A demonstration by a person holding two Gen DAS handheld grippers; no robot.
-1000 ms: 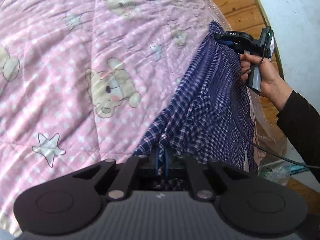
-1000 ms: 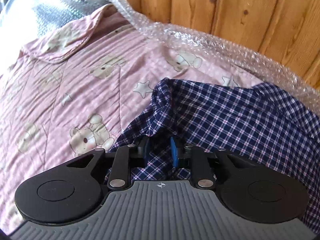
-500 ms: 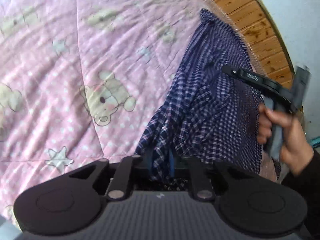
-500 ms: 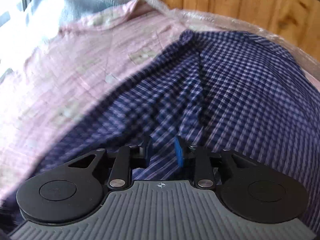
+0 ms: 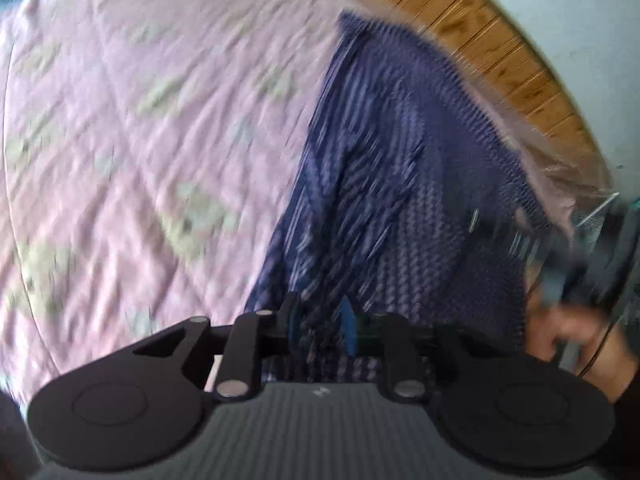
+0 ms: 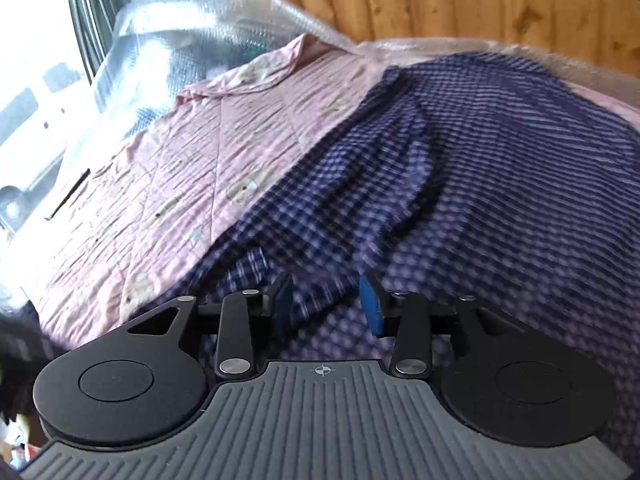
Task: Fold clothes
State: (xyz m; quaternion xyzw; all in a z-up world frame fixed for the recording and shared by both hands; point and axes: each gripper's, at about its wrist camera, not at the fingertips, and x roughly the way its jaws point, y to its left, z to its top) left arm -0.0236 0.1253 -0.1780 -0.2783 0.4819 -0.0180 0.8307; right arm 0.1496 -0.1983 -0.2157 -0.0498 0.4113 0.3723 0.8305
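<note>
On the pink quilt, along its side nearest the wooden board, lies the checked shirt, spread long and rumpled, with loose ridges running down its middle and no neat fold or squared edge to be seen. Its near end runs up into both tongs. The left gripper has cloth bunched between its blue pads, which stand close together and seem to be pinching the shirt, though that view is blurred. The right gripper stands spread, its pads well apart, with shirt cloth lying between and under them but not clamped. A hand shows at the shirt's far side in the left view. Judging by this, the shirt is laid out rather than folded: the folds themselves appear left to make, and whether any other clothes are finished cannot be told.
</note>
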